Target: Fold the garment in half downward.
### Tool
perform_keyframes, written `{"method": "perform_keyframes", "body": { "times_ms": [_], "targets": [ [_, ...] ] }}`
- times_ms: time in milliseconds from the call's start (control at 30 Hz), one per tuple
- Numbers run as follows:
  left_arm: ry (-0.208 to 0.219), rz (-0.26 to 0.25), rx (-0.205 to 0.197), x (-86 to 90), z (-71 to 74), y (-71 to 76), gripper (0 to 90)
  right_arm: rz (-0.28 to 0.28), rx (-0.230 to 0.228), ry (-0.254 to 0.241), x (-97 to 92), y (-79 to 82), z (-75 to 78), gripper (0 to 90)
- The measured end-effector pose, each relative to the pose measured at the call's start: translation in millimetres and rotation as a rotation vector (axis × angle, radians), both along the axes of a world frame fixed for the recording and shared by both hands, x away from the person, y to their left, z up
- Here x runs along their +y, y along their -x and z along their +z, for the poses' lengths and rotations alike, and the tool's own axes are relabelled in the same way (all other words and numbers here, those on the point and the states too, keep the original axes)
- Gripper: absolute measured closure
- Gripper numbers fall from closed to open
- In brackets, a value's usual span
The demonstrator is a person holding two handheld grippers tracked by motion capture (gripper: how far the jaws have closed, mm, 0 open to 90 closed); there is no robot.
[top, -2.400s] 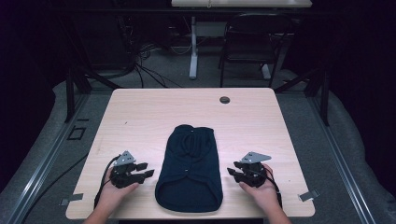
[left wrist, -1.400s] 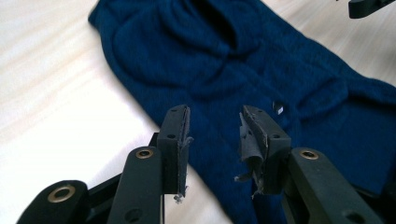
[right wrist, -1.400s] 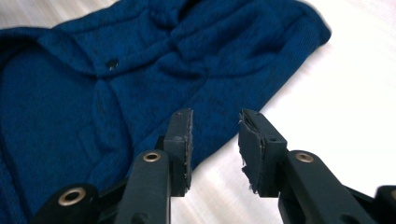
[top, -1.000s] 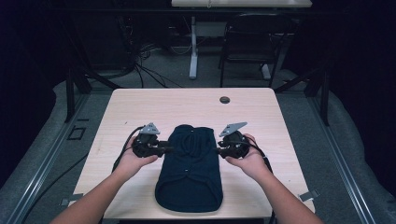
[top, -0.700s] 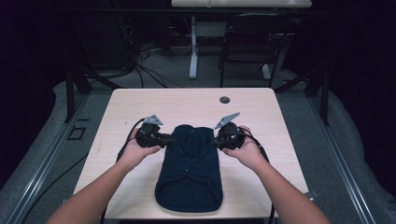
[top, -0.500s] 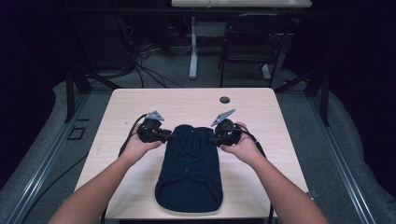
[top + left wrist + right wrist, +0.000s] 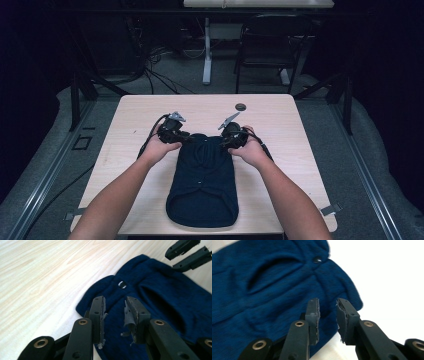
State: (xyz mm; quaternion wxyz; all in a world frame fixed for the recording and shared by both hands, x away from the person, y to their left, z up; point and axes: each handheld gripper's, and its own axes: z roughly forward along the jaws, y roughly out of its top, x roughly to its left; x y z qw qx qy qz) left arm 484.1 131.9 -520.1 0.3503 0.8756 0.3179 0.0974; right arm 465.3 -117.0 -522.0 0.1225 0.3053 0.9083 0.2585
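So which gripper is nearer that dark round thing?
The right. The right gripper is just short of the round thing, the left gripper farther, across the blue garment. Both pairs of fingers have just been closing over its corners, nothing gripped yet.

Dark room — grey floor point(image 7: 380, 165), chair point(image 7: 262, 47)

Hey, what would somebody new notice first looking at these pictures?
A dark blue knit garment lies flat mid-table, running toward the near edge. The left gripper and right gripper meet its far corners from either side, jaws just closing with a gap between them. A small dark disc sits near the table's far edge.
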Motion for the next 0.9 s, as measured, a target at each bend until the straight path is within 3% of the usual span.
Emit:
{"method": "perform_keyframes", "body": {
  "times_ms": [133,200,267,367,600,767,800,900],
  "targets": [
    [-0.042,0.009,-0.007,-3.8,-2.7,-8.8,68.9,-0.030,-0.004,-0.003,-2.0,-10.2,-7.3,72.2],
    [-0.062,0.000,-0.019,-5.5,-3.5,-12.4,69.1,-0.022,-0.014,0.031,-1.8,-14.6,-8.0,72.2],
    [-0.063,0.005,-0.023,-5.9,-4.8,-16.3,68.7,-0.023,-0.014,0.031,-0.9,-19.7,-6.7,71.4],
    [-0.107,0.010,-0.032,-7.1,-8.9,-21.7,67.5,-0.017,-0.028,0.056,1.0,-24.9,-7.1,69.3],
    [-0.127,0.022,-0.027,-8.5,-18.7,-27.3,63.3,-0.011,-0.048,0.086,9.7,-34.1,-9.1,67.4],
    [-0.125,0.023,-0.022,-11.6,-24.3,-29.2,60.0,0.000,-0.030,0.123,18.8,-38.1,-12.2,66.8],
    [-0.127,0.012,-0.011,-12.1,-25.3,-29.3,58.5,-0.009,-0.028,0.106,20.7,-37.6,-14.6,66.8],
    [-0.146,0.001,-0.015,-14.4,-28.5,-29.2,57.0,0.011,-0.001,0.145,22.7,-37.7,-17.5,66.1]
  ]
}}
